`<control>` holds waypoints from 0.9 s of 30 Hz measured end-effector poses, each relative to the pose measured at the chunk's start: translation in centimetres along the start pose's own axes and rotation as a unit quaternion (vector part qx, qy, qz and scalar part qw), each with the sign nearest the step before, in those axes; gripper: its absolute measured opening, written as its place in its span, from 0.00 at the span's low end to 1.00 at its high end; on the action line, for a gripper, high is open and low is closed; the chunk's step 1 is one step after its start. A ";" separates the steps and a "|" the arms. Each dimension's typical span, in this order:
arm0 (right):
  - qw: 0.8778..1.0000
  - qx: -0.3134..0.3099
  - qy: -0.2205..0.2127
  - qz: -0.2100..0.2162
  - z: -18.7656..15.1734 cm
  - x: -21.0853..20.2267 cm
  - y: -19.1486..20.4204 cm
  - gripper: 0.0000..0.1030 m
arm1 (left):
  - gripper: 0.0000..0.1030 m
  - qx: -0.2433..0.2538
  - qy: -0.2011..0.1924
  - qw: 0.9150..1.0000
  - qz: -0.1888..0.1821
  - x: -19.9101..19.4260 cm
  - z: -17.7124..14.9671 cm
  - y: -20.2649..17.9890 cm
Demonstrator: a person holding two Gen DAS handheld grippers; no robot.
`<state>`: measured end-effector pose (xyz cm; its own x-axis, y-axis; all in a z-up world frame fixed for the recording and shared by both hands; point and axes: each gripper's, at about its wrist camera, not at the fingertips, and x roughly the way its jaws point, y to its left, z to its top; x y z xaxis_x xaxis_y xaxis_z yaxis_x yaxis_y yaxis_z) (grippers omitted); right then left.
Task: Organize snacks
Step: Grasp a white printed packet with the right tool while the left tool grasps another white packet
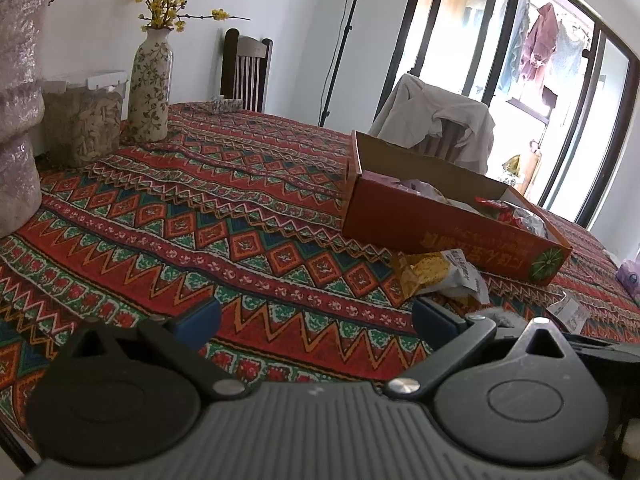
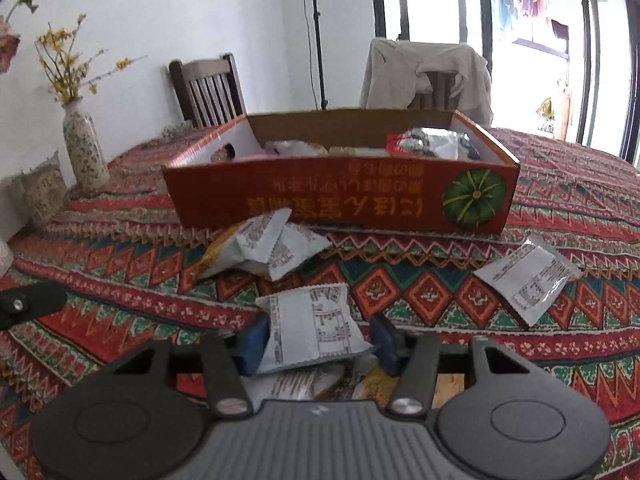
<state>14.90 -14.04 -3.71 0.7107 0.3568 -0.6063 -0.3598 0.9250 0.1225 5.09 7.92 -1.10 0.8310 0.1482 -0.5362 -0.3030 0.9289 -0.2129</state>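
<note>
An orange cardboard box [image 2: 340, 196] with several snack packets inside stands on the patterned tablecloth; it also shows in the left wrist view [image 1: 440, 232]. Loose white snack packets lie in front of it: a pile [image 2: 268, 248], one at the right [image 2: 528, 276], and one [image 2: 316, 324] between the fingers of my right gripper [image 2: 320, 340], whose jaws stand apart around it. My left gripper [image 1: 316, 320] is open and empty above bare cloth, left of a yellow-white packet [image 1: 440, 276].
A floral vase [image 1: 150, 84] with yellow flowers, a clear lidded container [image 1: 80, 120] and a large wrapped vase [image 1: 16, 100] stand at the table's left. Two chairs [image 2: 208, 88] stand behind the table, one draped with cloth [image 2: 428, 76]. Glass doors are at the right.
</note>
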 end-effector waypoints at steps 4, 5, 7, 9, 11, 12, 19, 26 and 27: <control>0.999 0.003 -0.035 0.005 0.2 -1.5 -0.4 0.51 | 1.00 0.005 0.003 1.000 0.000 0.0 0.0 -0.5; 0.999 0.003 -0.044 0.005 0.2 -1.9 -0.6 0.51 | 1.00 0.006 0.005 1.000 0.000 0.0 -0.1 -0.8; 0.998 0.003 -0.060 0.005 0.1 -2.8 -1.0 0.51 | 1.00 0.011 0.009 1.000 -0.003 0.1 -0.1 -1.4; 0.997 0.007 -0.073 0.003 0.0 -3.7 -1.6 0.51 | 1.00 0.017 0.015 1.000 -0.007 0.3 -0.3 -2.2; 0.996 0.014 -0.085 -0.001 -0.1 -4.5 -2.4 0.51 | 1.00 0.023 0.020 0.999 -0.013 0.4 -0.5 -3.1; 0.996 0.017 -0.092 -0.004 -0.2 -5.0 -2.9 0.51 | 1.00 0.027 0.024 0.999 -0.017 0.5 -0.6 -3.7; 0.992 0.047 -0.117 -0.026 -0.9 -6.6 -6.4 0.51 | 1.00 0.059 0.057 0.996 -0.046 1.3 -2.0 -8.0; 0.990 0.058 -0.119 -0.037 -2.0 -7.2 -8.3 0.51 | 1.00 0.088 0.073 0.991 -0.069 1.9 -3.2 -11.9; 0.990 0.060 -0.119 -0.037 -2.1 -7.2 -8.5 0.51 | 1.00 0.093 0.075 0.990 -0.069 2.1 -3.4 -12.4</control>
<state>11.61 -24.77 -2.08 0.8604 0.2948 -0.4157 -0.2371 0.9536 0.1856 8.98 -4.43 -2.37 0.7755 -0.0227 -0.6309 -0.0894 0.9853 -0.1455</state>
